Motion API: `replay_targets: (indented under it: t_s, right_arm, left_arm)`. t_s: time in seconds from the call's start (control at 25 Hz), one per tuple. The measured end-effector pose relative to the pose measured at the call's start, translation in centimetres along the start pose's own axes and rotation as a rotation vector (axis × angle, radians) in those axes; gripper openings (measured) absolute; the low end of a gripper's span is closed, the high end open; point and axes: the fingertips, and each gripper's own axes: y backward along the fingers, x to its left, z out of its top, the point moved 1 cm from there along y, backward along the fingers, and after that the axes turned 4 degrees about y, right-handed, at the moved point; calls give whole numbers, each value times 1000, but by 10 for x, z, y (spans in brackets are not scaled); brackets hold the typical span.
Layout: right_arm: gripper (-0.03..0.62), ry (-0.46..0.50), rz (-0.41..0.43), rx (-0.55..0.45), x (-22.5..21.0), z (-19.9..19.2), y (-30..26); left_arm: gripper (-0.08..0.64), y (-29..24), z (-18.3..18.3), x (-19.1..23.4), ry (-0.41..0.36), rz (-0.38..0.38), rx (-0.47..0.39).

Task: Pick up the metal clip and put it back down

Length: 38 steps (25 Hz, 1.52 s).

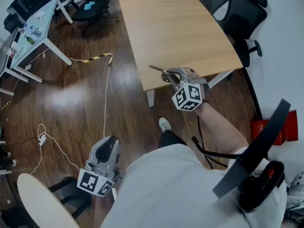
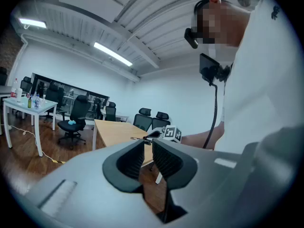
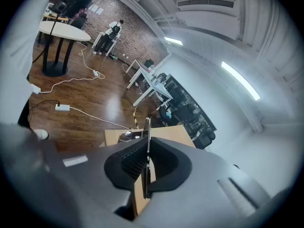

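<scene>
My right gripper [image 1: 167, 76] is shut on the metal clip [image 1: 158, 70] and holds it just above the near edge of the light wooden table [image 1: 180, 27]. The thin clip sticks out leftward past the fingertips. In the right gripper view the clip [image 3: 147, 127] stands edge-on, pinched between the two dark pads of the right gripper [image 3: 147, 148]. My left gripper [image 1: 110, 142] hangs low beside the person's left side, over the wooden floor and far from the table. Seen from its own camera, the left gripper [image 2: 147, 144] has a narrow gap between the pads and nothing in it.
Black office chairs [image 1: 237, 13] stand along the table's far right side. White cables [image 1: 57, 146] and a yellow-black strip [image 1: 97, 58] lie on the dark floor. A white desk [image 1: 33, 30] is at upper left and a round tabletop [image 1: 40, 201] at lower left.
</scene>
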Motion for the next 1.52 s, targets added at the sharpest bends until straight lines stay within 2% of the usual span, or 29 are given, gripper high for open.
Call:
replay_targets:
  t_s: [0.28,0.72,1.12,1.52]
  right_arm:
    - [5,0,-17,-63,40,80,104]
    - [5,10,-56,-103,72,154,220]
    - [5,23,-56,-119,76,181,248]
    - [5,19,-66,-142,66,180,242]
  left_arm:
    - [44,63,-20,-21,-1,-29,3]
    - [43,93,-37,-30,-1,-122,5]
    - [34,89,-35,-33,-36,-149,12]
    - [43,84,-32,-29,-5,-147,-7]
